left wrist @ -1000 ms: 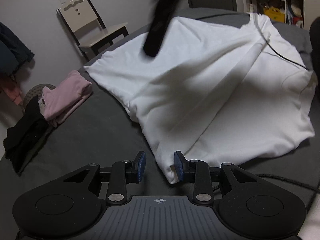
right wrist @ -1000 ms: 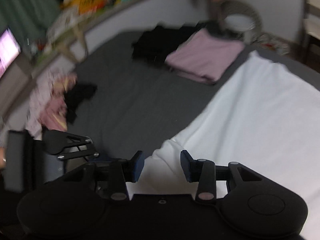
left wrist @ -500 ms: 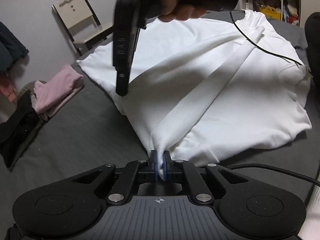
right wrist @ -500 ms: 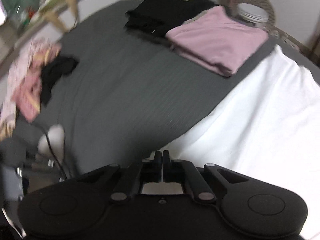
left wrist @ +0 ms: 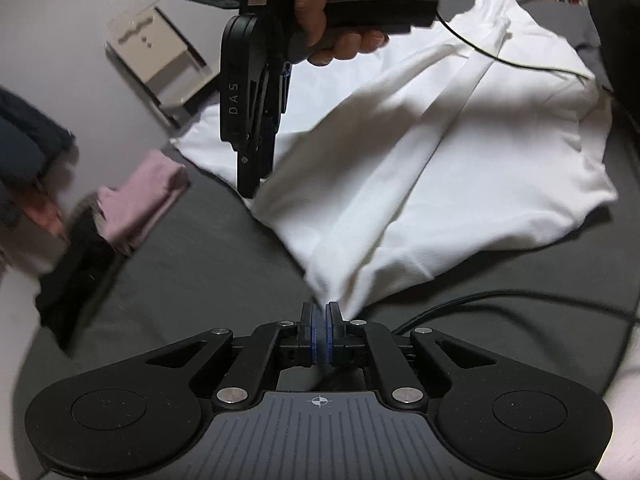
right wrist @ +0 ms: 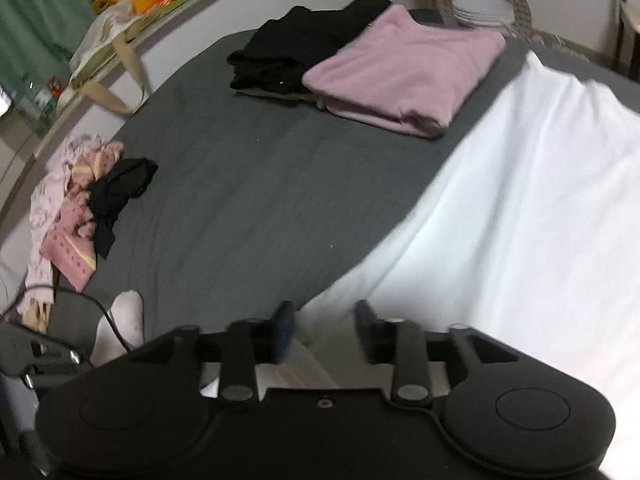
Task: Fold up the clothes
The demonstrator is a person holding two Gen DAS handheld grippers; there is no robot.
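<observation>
On the grey bed (right wrist: 248, 184), the left gripper (left wrist: 320, 320) pinches a corner of the white shirt (left wrist: 460, 168), which lies spread out; the right gripper (right wrist: 324, 320) (jaws apart) hangs over its edge, near folded pink clothes (right wrist: 404, 68).

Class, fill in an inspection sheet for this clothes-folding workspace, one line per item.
Surface: grey bed sheet.
Job's things: white shirt spread out.
Clutter: folded pink top, black clothes, loose pile.
Grippers: left claw shut on the shirt's corner; right claw open over the shirt's edge.
Cables: black cable on the sheet.
Surroundings: chair, wall shelf.
</observation>
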